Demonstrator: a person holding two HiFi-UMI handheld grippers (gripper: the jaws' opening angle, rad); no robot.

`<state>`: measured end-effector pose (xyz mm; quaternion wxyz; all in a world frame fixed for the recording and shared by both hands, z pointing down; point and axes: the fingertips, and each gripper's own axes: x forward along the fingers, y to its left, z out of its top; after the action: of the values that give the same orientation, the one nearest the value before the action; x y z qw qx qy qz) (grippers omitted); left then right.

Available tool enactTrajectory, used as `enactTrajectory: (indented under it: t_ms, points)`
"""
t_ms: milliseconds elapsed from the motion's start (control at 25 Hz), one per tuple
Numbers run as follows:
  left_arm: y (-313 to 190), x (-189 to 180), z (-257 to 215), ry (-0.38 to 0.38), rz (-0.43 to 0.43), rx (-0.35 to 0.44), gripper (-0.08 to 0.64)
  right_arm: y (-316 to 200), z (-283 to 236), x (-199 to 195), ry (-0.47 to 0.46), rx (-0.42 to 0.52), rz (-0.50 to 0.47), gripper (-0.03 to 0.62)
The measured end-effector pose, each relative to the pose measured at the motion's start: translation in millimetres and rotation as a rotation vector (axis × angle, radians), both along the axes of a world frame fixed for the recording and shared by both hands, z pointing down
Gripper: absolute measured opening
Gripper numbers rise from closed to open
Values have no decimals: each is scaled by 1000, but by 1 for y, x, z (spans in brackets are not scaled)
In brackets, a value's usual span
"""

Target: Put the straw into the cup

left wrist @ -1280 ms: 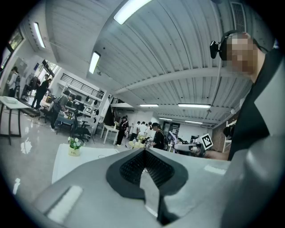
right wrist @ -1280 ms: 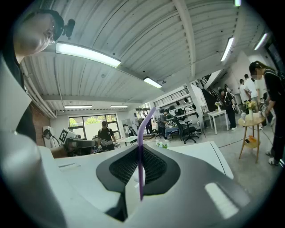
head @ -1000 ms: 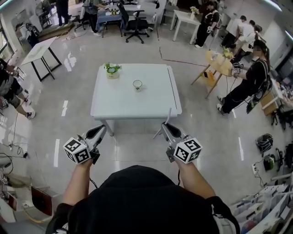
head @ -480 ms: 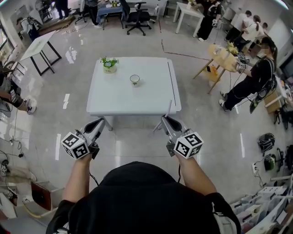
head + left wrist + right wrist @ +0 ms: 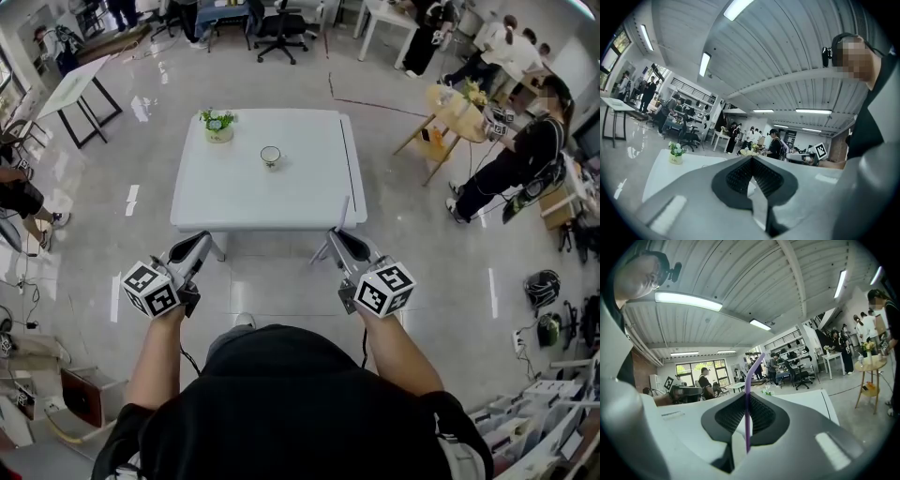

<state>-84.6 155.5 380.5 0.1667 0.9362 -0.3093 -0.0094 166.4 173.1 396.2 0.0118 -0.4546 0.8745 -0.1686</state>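
Two grippers are held side by side, both pointed at a white counter (image 5: 281,202) whose near edge lies just ahead of the fingers. The left gripper (image 5: 203,238) is seen in its own view (image 5: 751,159) with its fingers brought together and nothing between them. The right gripper (image 5: 336,235) is closed on a purple straw (image 5: 346,212); in the right gripper view (image 5: 746,398) the straw (image 5: 748,394) is pinched upright between the dark pads, its bent top leaning to the right above the fingertips and its lower end reaching down below them.

The cup (image 5: 270,157) is set on the counter well ahead of both sets of fingers, roughly midway between their lines and well apart from the straw. A small potted plant (image 5: 217,125) is placed at the far corner, ahead of the left fingers and farther off than the cup; it is also caught in the left gripper view (image 5: 676,152), to the left of the fingers. A marker cube (image 5: 384,289) is carried behind the right fingers, and another (image 5: 150,289) behind the left. A person in black (image 5: 511,164) is seen well off to the right of the right fingers.
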Motion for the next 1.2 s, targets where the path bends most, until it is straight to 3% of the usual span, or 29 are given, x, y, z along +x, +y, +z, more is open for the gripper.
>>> enactTrajectory:
  t_ms: [440,1200]
  points:
    - [-6,-2,5,-9,24,-8,2,-2,3,-7,12,-11,2,46]
    - [-75,-21,28,-3,64,-52,2,-56,17,-31,20,-52,50,46]
